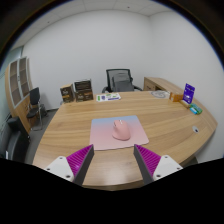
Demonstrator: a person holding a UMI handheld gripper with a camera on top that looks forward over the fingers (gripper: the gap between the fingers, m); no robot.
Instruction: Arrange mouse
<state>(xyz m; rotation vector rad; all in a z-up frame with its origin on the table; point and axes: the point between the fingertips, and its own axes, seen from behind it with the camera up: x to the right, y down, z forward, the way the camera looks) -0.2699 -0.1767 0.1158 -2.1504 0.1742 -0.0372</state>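
Note:
A pink mouse (121, 129) rests on a pink-lilac mouse mat (104, 134) in the middle of a large oval wooden table (70, 115). My gripper (112, 160) is held above the table's near edge, a short way before the mat. Its two fingers with purple pads (79, 161) stand wide apart and hold nothing. The mouse lies beyond the fingers, roughly in line with the gap between them.
A black office chair (120, 79) stands at the table's far side, another chair (32, 105) at the left. Papers (109, 96) lie at the far edge. A purple box (188, 93) and a green item (194, 108) sit at the right. Framed boards (76, 92) stand behind.

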